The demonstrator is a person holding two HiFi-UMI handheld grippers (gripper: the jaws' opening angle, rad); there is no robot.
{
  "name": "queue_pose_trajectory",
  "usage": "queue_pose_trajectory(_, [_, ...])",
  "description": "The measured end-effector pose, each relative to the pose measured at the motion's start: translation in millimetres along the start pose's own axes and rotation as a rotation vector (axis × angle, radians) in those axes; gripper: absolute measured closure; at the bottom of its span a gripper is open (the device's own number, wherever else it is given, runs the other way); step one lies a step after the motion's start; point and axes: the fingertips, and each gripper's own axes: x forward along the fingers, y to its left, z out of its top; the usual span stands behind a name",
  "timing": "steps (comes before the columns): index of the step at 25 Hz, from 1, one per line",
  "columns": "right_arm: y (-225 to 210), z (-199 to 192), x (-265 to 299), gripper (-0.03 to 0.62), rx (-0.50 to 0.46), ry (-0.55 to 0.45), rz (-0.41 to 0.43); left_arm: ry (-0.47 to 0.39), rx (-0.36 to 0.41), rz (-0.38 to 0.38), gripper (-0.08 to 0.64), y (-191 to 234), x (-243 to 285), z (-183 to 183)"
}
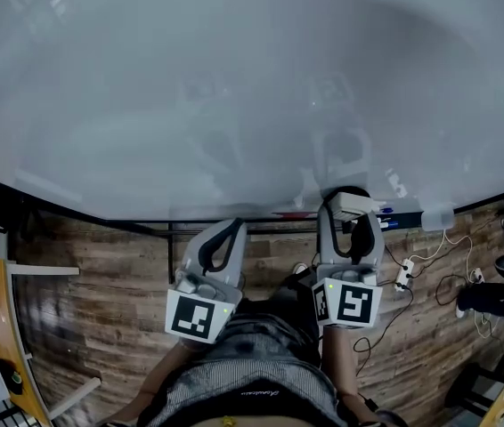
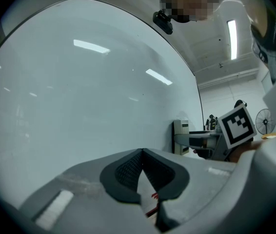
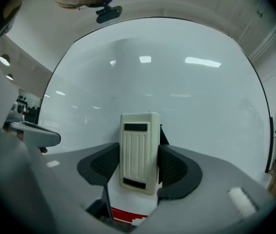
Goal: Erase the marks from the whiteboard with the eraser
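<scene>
One eraser (image 3: pixel 139 152) sits clamped by its sides in the right gripper (image 1: pixel 350 212), just before the whiteboard's (image 1: pixel 234 87) lower edge. The left gripper (image 2: pixel 142 155) is closed on nothing. Pressing hard may twist the eraser loose.

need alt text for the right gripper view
The right gripper holds a white eraser upright between its jaws, in front of a whiteboard that fills the view. No marks show on the board.
</scene>
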Motion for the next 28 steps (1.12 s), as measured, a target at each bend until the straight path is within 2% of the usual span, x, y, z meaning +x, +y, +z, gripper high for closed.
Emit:
queue_pose_trajectory(7, [26.5, 4.1, 2.2, 0.337, -0.004, -0.002, 0.004, 0.007, 0.003, 0.003, 0.557, 18.9, -17.0, -3.9])
queue_pose_trajectory(14, [76.2, 8.8, 9.5, 0.337, -0.009, -0.013, 0.071, 0.015, -0.004, 0.026, 0.557, 45.4, -41.1, -6.8])
queue_pose_trajectory(28, [178.7, 16.7, 19.6, 0.337, -0.010, -0.041, 0.204, 0.004, -0.013, 0.119, 0.557, 105.7, -106.8, -10.3])
